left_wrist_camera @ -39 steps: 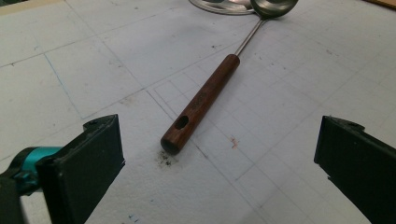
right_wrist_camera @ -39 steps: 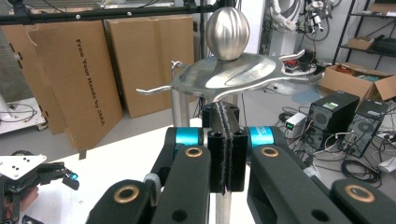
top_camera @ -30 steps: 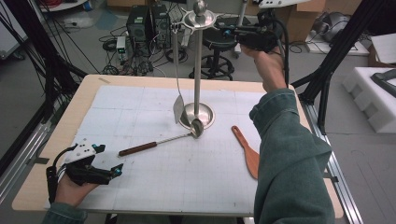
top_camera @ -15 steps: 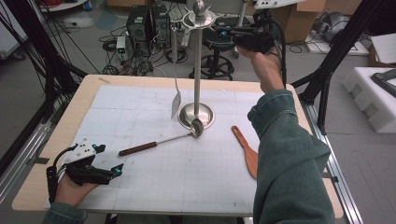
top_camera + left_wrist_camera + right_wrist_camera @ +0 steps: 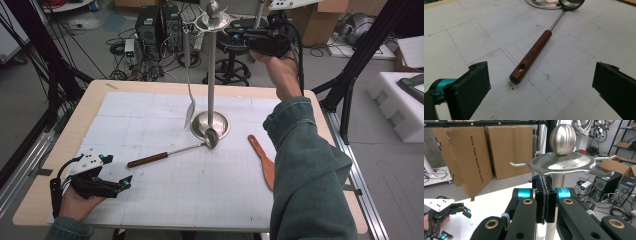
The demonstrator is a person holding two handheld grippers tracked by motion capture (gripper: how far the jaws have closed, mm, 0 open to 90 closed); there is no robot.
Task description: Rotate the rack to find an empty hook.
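A steel utensil stand (image 5: pixel 211 75) rises from a round base (image 5: pixel 222 124) at the table's middle. A metal spatula (image 5: pixel 189 107) hangs from a hook on its left side. A ladle (image 5: pixel 211 137) with a wooden handle (image 5: pixel 147 160) lies in front of the base. My right gripper (image 5: pixel 231 36) is raised beside the stand's top disc (image 5: pixel 564 162), just below its ball (image 5: pixel 562 138), jaws shut (image 5: pixel 545 195) with nothing between them. My left gripper (image 5: pixel 125 183) rests at the front left, open (image 5: pixel 541 75), with the ladle handle (image 5: pixel 531 56) lying ahead between its jaws, untouched.
A wooden spatula (image 5: pixel 263 161) lies on the white mat (image 5: pixel 150 115) right of the ladle, partly under my right sleeve (image 5: pixel 305 165). Computers, cables and a stool stand on the floor behind the table. Cardboard boxes (image 5: pixel 474 152) lean beyond the stand.
My right gripper has drifted slightly left, closer to the stand's top disc. The left gripper and the utensils on the table have stayed put.
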